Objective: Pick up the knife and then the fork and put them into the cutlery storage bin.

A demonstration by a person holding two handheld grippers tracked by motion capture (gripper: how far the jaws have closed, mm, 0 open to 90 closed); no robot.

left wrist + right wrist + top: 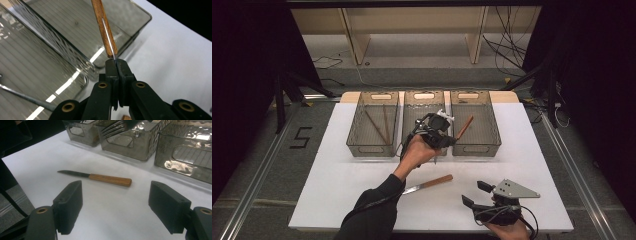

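The left gripper [451, 141] clamps a wooden-handled utensil [464, 127] by its metal end, its handle slanting over the right bin [497, 131]; the right gripper [476, 193] rests near the table's [342, 185] near edge, jaws apart and holding nothing; a wooden-handled knife [428, 184] lies between the hands.

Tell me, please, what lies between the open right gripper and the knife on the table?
Nothing: in the right gripper view, only bare white table lies between the right gripper and the knife. The high view shows the same.
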